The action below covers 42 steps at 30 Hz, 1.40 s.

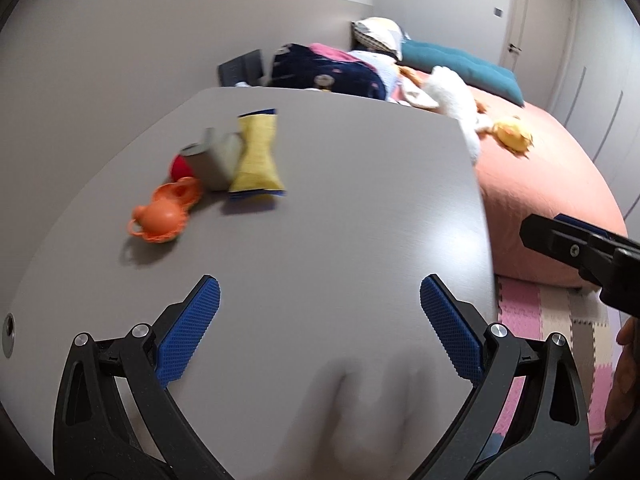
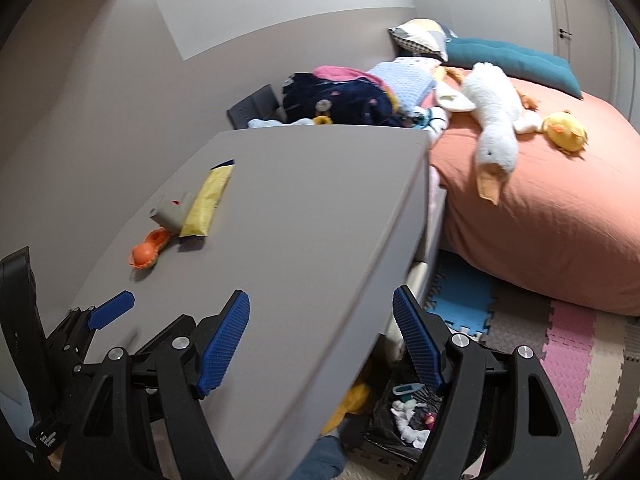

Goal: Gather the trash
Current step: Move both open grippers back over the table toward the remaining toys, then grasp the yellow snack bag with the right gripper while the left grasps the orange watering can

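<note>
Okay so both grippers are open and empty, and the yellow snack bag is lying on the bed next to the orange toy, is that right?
Not quite. The yellow snack bag lies on the grey table, not on the bed, beside the orange toy; the left wrist view shows it. The left gripper and right gripper are indeed open and empty.

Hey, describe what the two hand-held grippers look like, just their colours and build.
Both match. The left hand-held gripper has a black plastic frame with triangular cutouts, silver round bolts at the joints, and two fingers faced with blue ribbed pads. The right hand-held gripper is built the same, with blue textured pads on black arms. No cables show.
</note>
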Each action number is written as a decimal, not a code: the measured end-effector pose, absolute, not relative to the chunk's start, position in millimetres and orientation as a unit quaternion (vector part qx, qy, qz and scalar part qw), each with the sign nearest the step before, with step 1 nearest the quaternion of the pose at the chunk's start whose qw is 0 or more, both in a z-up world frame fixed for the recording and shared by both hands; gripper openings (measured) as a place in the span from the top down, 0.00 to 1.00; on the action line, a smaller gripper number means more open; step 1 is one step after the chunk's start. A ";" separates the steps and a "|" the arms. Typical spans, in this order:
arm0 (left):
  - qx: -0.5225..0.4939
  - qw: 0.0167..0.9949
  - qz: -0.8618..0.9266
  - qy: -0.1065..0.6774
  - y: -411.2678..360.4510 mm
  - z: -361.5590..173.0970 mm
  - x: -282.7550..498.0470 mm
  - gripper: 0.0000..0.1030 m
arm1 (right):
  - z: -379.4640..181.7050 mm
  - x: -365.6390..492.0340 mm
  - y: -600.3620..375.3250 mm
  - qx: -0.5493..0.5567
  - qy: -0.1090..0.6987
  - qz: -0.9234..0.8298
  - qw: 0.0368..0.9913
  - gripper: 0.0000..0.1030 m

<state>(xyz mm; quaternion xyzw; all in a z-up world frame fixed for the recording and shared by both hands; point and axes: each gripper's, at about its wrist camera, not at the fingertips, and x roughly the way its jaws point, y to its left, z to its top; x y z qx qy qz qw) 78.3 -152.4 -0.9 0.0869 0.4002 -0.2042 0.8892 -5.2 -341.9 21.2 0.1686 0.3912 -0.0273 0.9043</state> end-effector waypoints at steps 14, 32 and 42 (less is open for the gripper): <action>0.060 0.898 -0.161 0.404 -97.6 -4.4 129.3 0.11 | 16.9 61.7 -290.7 0.141 0.405 0.015 0.903 0.27; 0.034 0.889 -0.150 0.432 -66.3 -22.4 195.3 0.35 | 10.2 149.3 -258.7 0.144 0.427 0.039 0.892 0.39; 0.031 0.883 -0.148 0.445 -59.3 -28.7 212.7 0.47 | -6.4 198.0 -232.7 0.131 0.453 0.037 0.881 0.45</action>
